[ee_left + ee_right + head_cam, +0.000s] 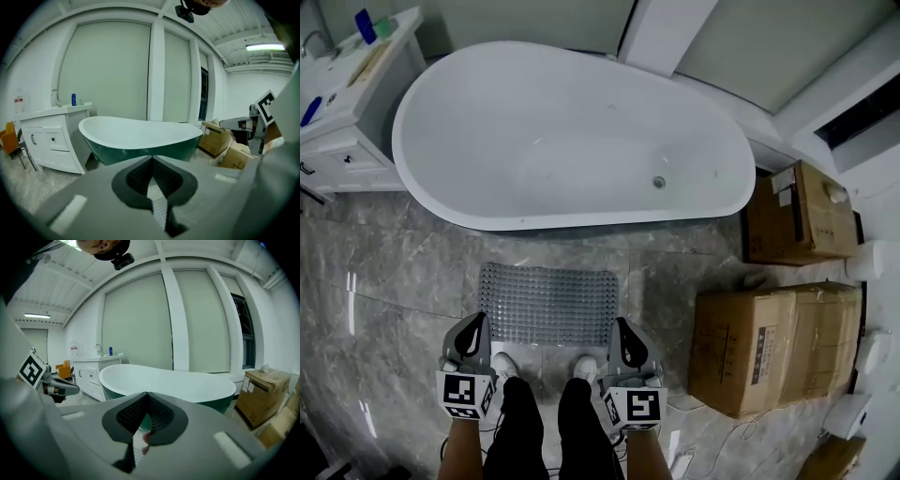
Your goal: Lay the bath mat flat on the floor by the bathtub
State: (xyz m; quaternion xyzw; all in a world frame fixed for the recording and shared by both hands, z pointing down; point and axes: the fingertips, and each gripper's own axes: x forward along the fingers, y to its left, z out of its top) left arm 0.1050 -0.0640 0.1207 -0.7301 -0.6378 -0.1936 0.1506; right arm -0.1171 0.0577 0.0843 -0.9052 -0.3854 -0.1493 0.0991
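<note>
Left gripper [475, 323] and right gripper [622, 326], both closed and empty, flank the near edge of the grey studded bath mat [548, 302], flat on the floor [403, 281], long axis along the white oval bathtub [572, 131].

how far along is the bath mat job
Done: the bath mat is unfolded and spread out in front of the bathtub. In hand: the left gripper and right gripper are each shut on a near corner of it, so that edge looks raised off the floor. Left: lower the near edge flat, then let go.
</note>
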